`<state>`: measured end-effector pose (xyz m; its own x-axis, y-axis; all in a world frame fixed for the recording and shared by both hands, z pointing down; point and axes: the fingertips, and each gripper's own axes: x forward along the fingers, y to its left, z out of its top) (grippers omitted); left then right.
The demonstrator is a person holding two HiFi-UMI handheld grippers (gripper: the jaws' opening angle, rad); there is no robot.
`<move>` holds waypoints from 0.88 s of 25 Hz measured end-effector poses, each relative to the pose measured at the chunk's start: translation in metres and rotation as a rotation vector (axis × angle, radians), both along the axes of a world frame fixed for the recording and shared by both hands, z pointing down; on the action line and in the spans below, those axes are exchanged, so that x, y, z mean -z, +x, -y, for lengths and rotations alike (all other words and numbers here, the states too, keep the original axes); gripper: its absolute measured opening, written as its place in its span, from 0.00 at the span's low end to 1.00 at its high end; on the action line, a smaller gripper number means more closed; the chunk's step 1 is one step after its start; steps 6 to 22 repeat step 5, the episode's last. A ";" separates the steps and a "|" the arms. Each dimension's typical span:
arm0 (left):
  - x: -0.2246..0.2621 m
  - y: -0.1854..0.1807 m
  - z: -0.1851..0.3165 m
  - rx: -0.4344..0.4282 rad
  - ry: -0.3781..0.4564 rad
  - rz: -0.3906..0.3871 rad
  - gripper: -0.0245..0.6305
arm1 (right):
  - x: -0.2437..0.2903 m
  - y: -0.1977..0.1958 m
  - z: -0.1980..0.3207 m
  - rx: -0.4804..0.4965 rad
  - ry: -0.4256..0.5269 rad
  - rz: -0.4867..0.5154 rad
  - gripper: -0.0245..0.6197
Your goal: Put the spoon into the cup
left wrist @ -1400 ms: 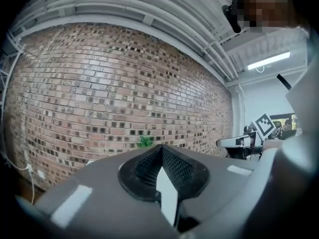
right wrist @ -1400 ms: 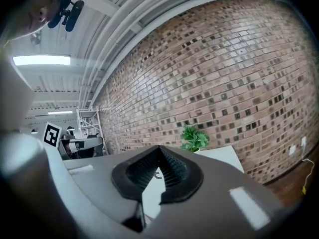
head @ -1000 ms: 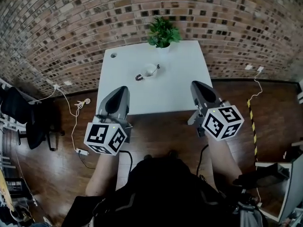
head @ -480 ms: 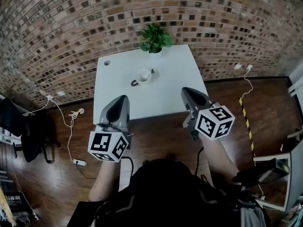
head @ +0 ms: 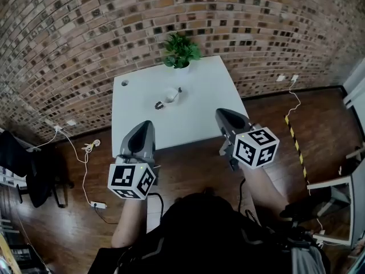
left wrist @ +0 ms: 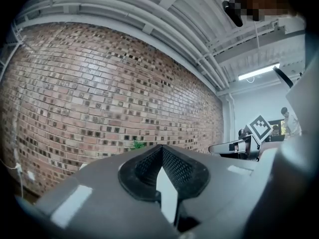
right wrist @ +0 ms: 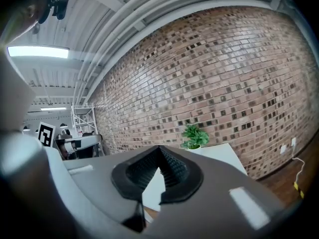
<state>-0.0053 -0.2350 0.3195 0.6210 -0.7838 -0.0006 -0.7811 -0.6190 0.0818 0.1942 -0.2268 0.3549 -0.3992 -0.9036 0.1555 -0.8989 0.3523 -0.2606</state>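
The spoon (head: 159, 104) shows only as a thin dark piece at the near-left side of the white cup (head: 170, 95). Another small dark bit sits at the cup's far-right rim. At this size it cannot be told whether the spoon lies beside the cup or across it. Both stand on the far half of the white surface (head: 199, 116), just in front of a potted plant (head: 179, 51) that is set against the brick wall (head: 85, 33). A small round hole (head: 124, 83) marks the surface's far-left corner.

The left claw (head: 145, 124) and the right claw (head: 223, 113) are held side by side, each with its marker cube toward the person. Their tips show over the near edge of the surface, well apart from the cup. In the left gripper view the ribbed pads of the left claw (left wrist: 162, 147) meet at the tip with nothing between them. The right gripper view shows the right claw (right wrist: 159, 148) likewise pressed together and empty, facing the plant (right wrist: 194, 136). Cables and a power strip (head: 97, 204) lie on the wooden floor (head: 194, 164) at the left.
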 end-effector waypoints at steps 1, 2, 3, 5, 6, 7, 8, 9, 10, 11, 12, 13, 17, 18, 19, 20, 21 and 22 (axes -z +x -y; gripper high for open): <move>0.000 0.000 0.000 0.002 -0.003 0.000 0.03 | 0.000 0.000 -0.001 0.001 -0.003 0.000 0.05; 0.000 0.001 -0.001 0.000 -0.007 0.001 0.03 | -0.001 0.002 -0.002 -0.001 -0.007 0.001 0.05; -0.001 0.003 -0.001 -0.003 -0.010 0.003 0.03 | -0.001 0.003 -0.003 -0.004 -0.009 0.002 0.05; 0.000 0.006 0.000 -0.010 -0.016 0.008 0.03 | 0.000 0.007 -0.004 -0.010 -0.013 0.004 0.05; 0.000 0.006 0.000 -0.010 -0.016 0.008 0.03 | 0.000 0.007 -0.004 -0.010 -0.013 0.004 0.05; 0.000 0.006 0.000 -0.010 -0.016 0.008 0.03 | 0.000 0.007 -0.004 -0.010 -0.013 0.004 0.05; 0.000 0.006 0.000 -0.010 -0.016 0.008 0.03 | 0.000 0.007 -0.004 -0.010 -0.013 0.004 0.05; 0.000 0.006 0.000 -0.010 -0.016 0.008 0.03 | 0.000 0.007 -0.004 -0.010 -0.013 0.004 0.05; 0.000 0.006 0.000 -0.010 -0.016 0.008 0.03 | 0.000 0.007 -0.004 -0.010 -0.013 0.004 0.05; 0.000 0.006 0.000 -0.010 -0.016 0.008 0.03 | 0.000 0.007 -0.004 -0.010 -0.013 0.004 0.05; 0.000 0.006 0.000 -0.010 -0.016 0.008 0.03 | 0.000 0.007 -0.004 -0.010 -0.013 0.004 0.05; 0.000 0.006 0.000 -0.010 -0.016 0.008 0.03 | 0.000 0.007 -0.004 -0.010 -0.013 0.004 0.05; 0.000 0.006 0.000 -0.010 -0.016 0.008 0.03 | 0.000 0.007 -0.004 -0.010 -0.013 0.004 0.05; 0.000 0.006 0.000 -0.010 -0.016 0.008 0.03 | 0.000 0.007 -0.004 -0.010 -0.013 0.004 0.05; 0.000 0.006 0.000 -0.010 -0.016 0.008 0.03 | 0.000 0.007 -0.004 -0.010 -0.013 0.004 0.05; 0.000 0.006 0.000 -0.010 -0.016 0.008 0.03 | 0.000 0.007 -0.004 -0.010 -0.013 0.004 0.05; 0.000 0.006 0.000 -0.010 -0.016 0.008 0.03 | 0.000 0.007 -0.004 -0.010 -0.013 0.004 0.05; 0.000 0.006 0.000 -0.010 -0.016 0.008 0.03 | 0.000 0.007 -0.004 -0.010 -0.013 0.004 0.05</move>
